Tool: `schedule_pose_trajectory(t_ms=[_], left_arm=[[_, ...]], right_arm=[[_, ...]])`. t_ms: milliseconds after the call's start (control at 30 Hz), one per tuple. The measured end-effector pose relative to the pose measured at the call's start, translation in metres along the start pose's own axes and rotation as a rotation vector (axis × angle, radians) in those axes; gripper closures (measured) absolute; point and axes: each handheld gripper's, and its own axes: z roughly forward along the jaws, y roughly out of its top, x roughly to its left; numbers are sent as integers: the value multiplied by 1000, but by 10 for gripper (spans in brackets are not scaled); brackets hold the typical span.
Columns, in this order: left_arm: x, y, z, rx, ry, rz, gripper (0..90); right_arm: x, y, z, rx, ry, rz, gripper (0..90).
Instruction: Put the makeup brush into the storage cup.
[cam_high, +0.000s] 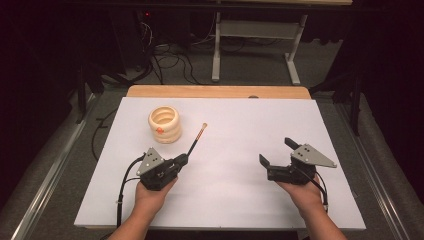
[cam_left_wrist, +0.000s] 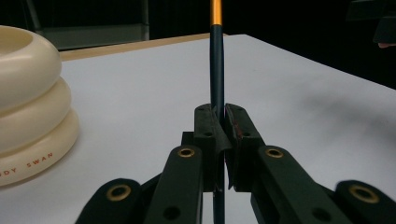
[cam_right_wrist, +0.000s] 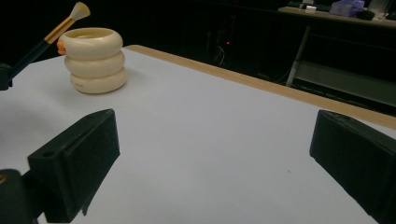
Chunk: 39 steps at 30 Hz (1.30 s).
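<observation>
My left gripper (cam_high: 182, 160) is shut on the dark handle of a small makeup brush (cam_high: 196, 139), which points up and away with its gold band and pale bristle tip to the far right. In the left gripper view the brush handle (cam_left_wrist: 216, 70) rises from between the closed jaws. A cream holder (cam_high: 165, 124) made of stacked rings stands on the white table top, just left of the brush tip; the holder (cam_left_wrist: 28, 102) looms at the left in the left gripper view. My right gripper (cam_high: 277, 152) is open and holds nothing, off at the table's right half. The right gripper view shows the holder (cam_right_wrist: 95, 60) and brush (cam_right_wrist: 56, 30) at far left.
A white sheet (cam_high: 235, 165) covers the table, with a wooden edge (cam_high: 215, 91) at the back. Beyond it, cables and a white desk frame (cam_high: 255, 40) stand on the dark floor.
</observation>
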Motion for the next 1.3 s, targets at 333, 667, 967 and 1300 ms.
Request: schedule_pose_trajectory(t_ms=[333, 667, 967, 1300], left_arm=[[1, 1, -2, -7, 2, 5, 848], [3, 2, -4, -18, 4, -3, 848], [1, 2, -3, -15, 2, 0, 848], [-4, 1, 1, -13, -8, 4, 848]], right_arm=[[23, 26, 21, -2, 36, -70, 29], [43, 42, 32, -32, 76, -93, 31], [57, 36, 44, -31, 102, -91, 31], [62, 12, 52, 24, 125, -75, 34]])
